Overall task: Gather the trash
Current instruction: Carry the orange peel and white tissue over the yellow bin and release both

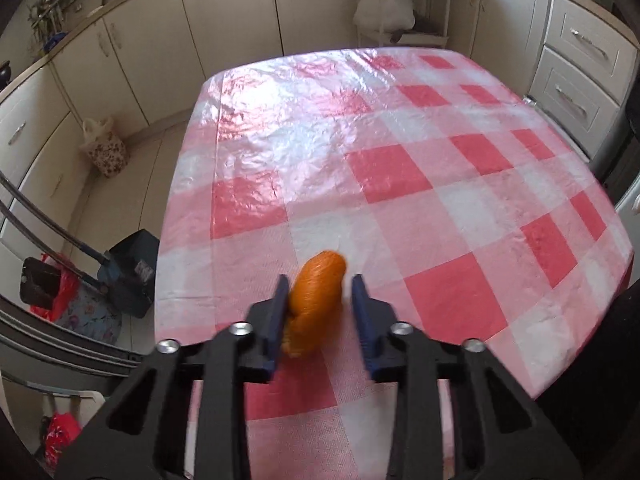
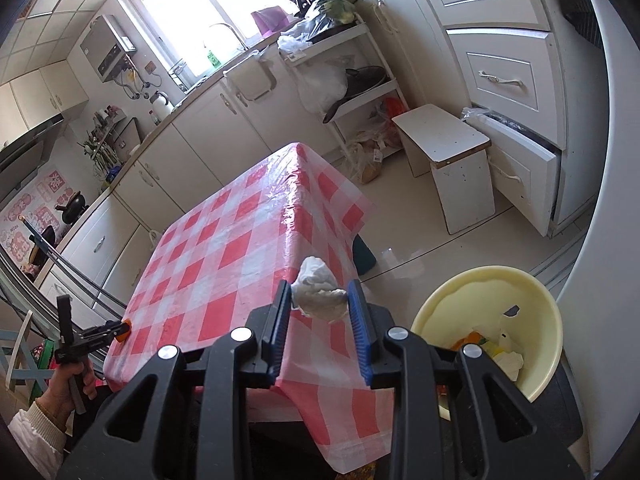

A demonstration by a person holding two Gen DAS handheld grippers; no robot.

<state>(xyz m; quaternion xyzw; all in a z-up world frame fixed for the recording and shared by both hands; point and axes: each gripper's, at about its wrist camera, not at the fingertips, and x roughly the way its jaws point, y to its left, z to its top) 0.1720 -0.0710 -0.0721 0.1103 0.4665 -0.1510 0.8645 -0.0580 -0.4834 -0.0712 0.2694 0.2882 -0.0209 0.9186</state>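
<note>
The right hand-held gripper (image 2: 318,304) is gripping a tissue (image 2: 320,294) near the part-filled bin (image 2: 486,280), while the left hand-held gripper (image 1: 320,304) is straddling, not yet squeezing, the orange wrapper (image 1: 314,300) lying on the desk (image 1: 400,184).

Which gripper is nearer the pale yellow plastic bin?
Right. The right gripper, holding crumpled white tissue, is beside the pale yellow plastic bin; the left gripper is across the table.

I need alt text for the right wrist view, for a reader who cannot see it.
The right gripper holds a crumpled white tissue above the edge of a table with a red checked cloth. A pale yellow bin with trash inside stands lower right. Far left, the left gripper touches an orange piece.
</note>
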